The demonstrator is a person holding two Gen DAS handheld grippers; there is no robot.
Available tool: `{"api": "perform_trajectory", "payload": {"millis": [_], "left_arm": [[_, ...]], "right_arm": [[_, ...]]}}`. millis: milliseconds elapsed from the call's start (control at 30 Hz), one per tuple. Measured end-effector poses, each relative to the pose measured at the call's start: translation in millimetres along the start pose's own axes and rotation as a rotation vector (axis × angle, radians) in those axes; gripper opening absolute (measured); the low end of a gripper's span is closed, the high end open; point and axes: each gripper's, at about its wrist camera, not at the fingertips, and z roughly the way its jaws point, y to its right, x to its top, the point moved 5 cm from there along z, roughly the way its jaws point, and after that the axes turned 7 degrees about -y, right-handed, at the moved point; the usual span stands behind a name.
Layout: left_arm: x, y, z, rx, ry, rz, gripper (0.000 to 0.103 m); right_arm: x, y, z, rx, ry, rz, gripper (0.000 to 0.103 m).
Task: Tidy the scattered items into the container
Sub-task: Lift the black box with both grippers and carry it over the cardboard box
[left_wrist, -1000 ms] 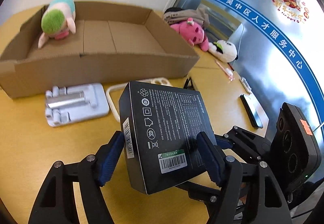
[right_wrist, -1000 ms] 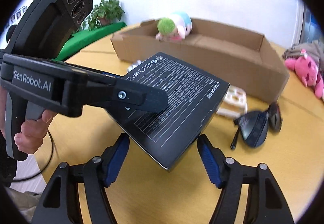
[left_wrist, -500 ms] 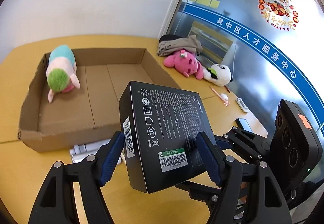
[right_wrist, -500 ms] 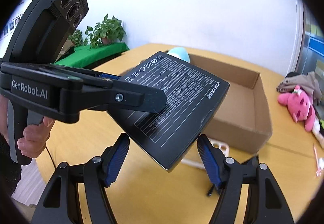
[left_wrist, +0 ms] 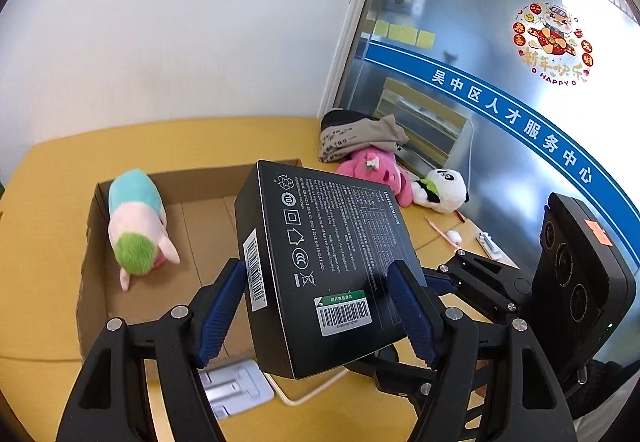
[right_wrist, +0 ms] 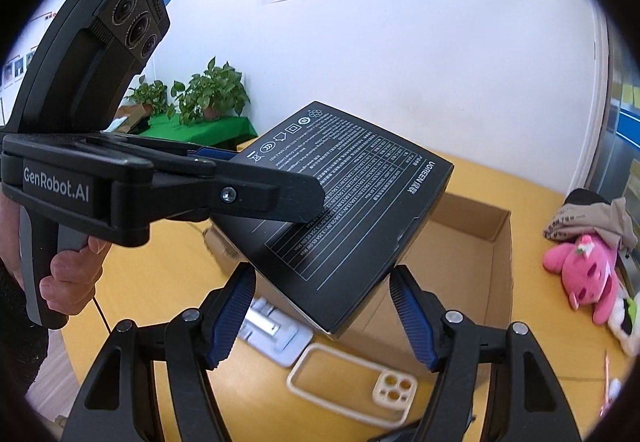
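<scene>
A flat black product box (left_wrist: 332, 242) with white print and barcodes hangs in the air over the yellow table, held from two sides. My left gripper (left_wrist: 314, 316) is shut on it, blue pads against both sides. In the right wrist view its upper finger (right_wrist: 260, 198) lies across the black box (right_wrist: 352, 202). My right gripper (right_wrist: 322, 318) is shut on the box's near corner. Beyond and below stands the open cardboard box (left_wrist: 96, 250), with a green, pink and teal plush (left_wrist: 136, 226) inside at its left end.
A silver phone stand (right_wrist: 276, 330) and a cream phone case (right_wrist: 352, 382) lie on the table in front of the cardboard box (right_wrist: 500, 262). Right of it are a pink plush (left_wrist: 380, 178), a panda plush (left_wrist: 444, 190), folded clothing (left_wrist: 360, 134) and a pencil (left_wrist: 440, 230). A hand (right_wrist: 72, 274) holds the left gripper.
Both grippers have risen together with the black box held between them. The cardboard box and the table items now sit lower in both views and are seen more from above.
</scene>
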Motion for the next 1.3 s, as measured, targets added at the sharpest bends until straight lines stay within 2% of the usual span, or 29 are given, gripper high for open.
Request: {"api": "perform_trajectory", "payload": {"millis": [367,633,1300], "left_arm": [[46.1,-18.3,12.4,-0.002,0.038,0.000,0.074],[69.3,-36.8,35.1,-0.001,0.026,-0.015,0.074],[117.1,-117.5,135.2,0.003,-0.060,-0.090,0.074]], "right_arm": [[39.6,27.5,13.0,-0.012,0.014,-0.023,0.069],[58.1,47.7,38.6,-0.011,-0.002,-0.029,0.069],[94.6,103.3,144.0,0.029,-0.132,-0.023,0.069]]}}
